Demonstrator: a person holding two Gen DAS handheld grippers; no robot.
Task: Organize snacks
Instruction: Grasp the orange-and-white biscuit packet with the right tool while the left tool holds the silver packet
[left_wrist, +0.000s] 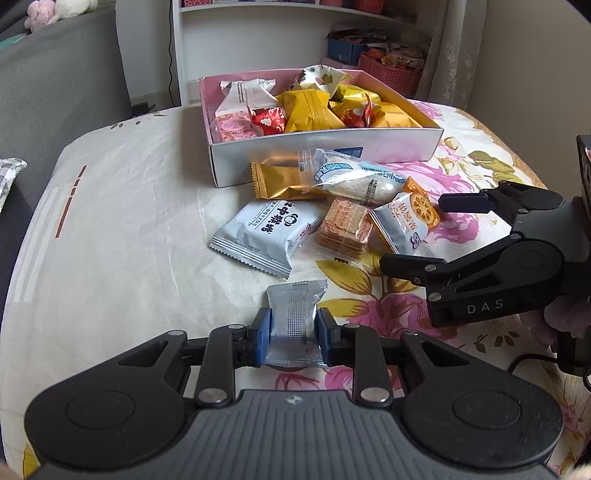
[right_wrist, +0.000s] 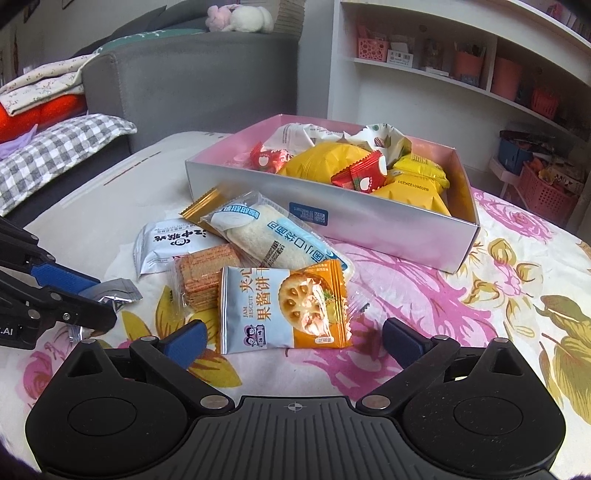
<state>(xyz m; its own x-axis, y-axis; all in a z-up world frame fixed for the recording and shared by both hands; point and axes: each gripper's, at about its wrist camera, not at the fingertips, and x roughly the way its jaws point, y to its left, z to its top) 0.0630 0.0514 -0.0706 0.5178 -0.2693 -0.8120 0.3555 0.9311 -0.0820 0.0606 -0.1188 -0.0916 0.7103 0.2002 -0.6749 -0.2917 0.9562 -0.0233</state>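
Observation:
My left gripper (left_wrist: 293, 334) is shut on a small silver snack packet (left_wrist: 295, 314), its blue pads pressing both sides just above the floral cloth. In the right wrist view the same packet (right_wrist: 110, 291) sticks out of the left gripper (right_wrist: 103, 301) at the far left. My right gripper (right_wrist: 295, 338) stands open, and the jam biscuit packet (right_wrist: 284, 306) lies flat between its fingertips, untouched. Loose snacks lie beyond: a cracker stack (right_wrist: 203, 277), a white roll in clear wrap (right_wrist: 266, 236), a grey-white packet (right_wrist: 166, 243) and a gold packet (left_wrist: 277, 181). The box (right_wrist: 332, 221) behind holds several packets.
A floral cloth (right_wrist: 480, 295) covers the table. A grey sofa (right_wrist: 184, 77) with a checked pillow (right_wrist: 55, 155) stands to the left. A white shelf (right_wrist: 424, 74) and pink baskets (right_wrist: 546, 192) stand behind the box. The right gripper (left_wrist: 413, 232) reaches in from the right in the left wrist view.

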